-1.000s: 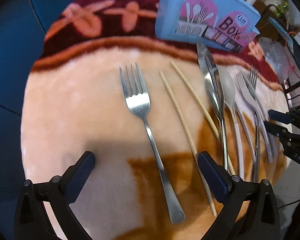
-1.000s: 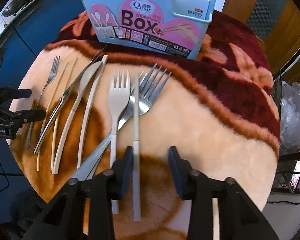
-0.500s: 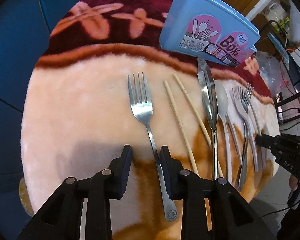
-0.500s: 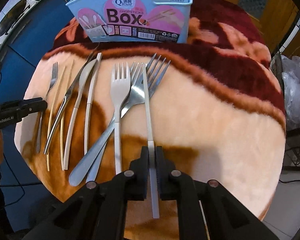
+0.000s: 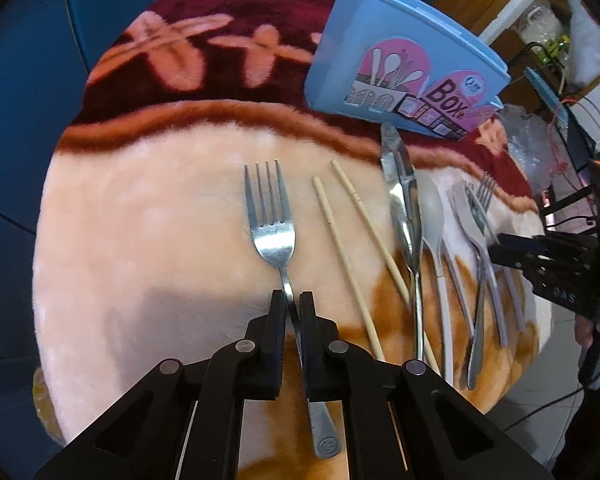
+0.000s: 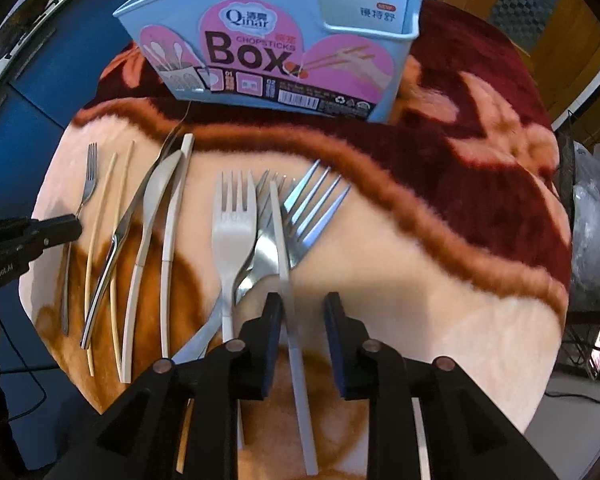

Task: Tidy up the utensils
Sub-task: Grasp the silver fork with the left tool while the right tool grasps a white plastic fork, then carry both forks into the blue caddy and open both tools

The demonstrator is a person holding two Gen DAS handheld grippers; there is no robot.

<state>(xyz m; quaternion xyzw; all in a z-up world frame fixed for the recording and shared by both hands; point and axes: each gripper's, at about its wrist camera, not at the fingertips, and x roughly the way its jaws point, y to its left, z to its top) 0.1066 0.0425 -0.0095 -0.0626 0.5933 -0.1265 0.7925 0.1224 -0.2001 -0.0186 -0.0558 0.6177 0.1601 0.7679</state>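
**Two grippers down among the cutlery**

Both left fingers (image 5: 278,312) are pressed together on the thin handle of a steel fork (image 5: 271,216), so the left gripper (image 5: 293,300) has the fork clamped; its tines point toward the far side. Right of that fork lie two pale chopsticks (image 5: 342,248), then a steel knife (image 5: 404,208) and further cutlery.

On the right gripper (image 6: 303,304), the fingers stand apart, having just been opening. A slim grey chopstick (image 6: 284,256) runs between them, touching the left finger (image 6: 271,320) and clear of the right one. It lies across two overlapping steel forks (image 6: 308,216), with a white fork (image 6: 232,220) just to its left.

All the cutlery rests on a plush blanket (image 6: 440,280). At the far edge stands the blue utensil box (image 6: 284,40), upright.
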